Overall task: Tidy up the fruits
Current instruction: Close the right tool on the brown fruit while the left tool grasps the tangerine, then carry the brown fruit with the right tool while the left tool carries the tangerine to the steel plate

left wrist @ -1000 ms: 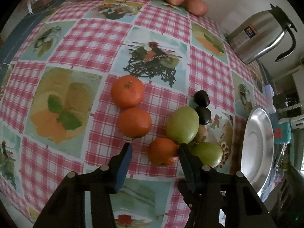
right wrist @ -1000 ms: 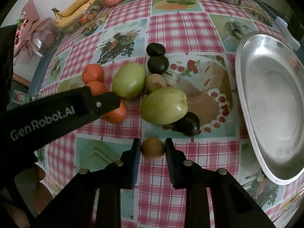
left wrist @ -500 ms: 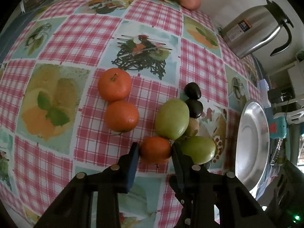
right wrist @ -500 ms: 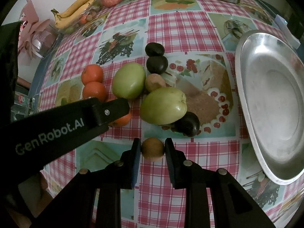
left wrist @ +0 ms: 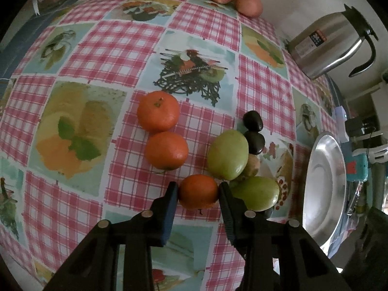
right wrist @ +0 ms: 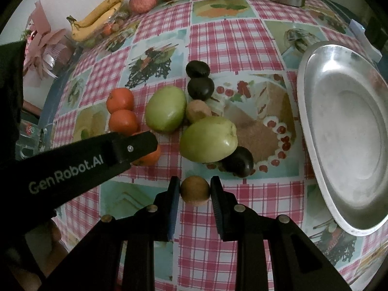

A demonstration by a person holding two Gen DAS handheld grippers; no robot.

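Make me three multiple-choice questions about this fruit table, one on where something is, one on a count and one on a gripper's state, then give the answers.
1. Where are the bananas?
A. on the metal plate
B. at the table's far edge, by the wall
C. between the green fruits

2. How many oranges lie free of any gripper?
A. two
B. four
C. none

3. What is the left gripper doing?
A. hanging open above the plate
B. shut on nothing
C. shut on an orange

Answers:
1 B, they lie near the wall, far from the metal plate.
2 A, two oranges sit side by side; the third orange is gripped.
3 C, both pads press that orange's sides.
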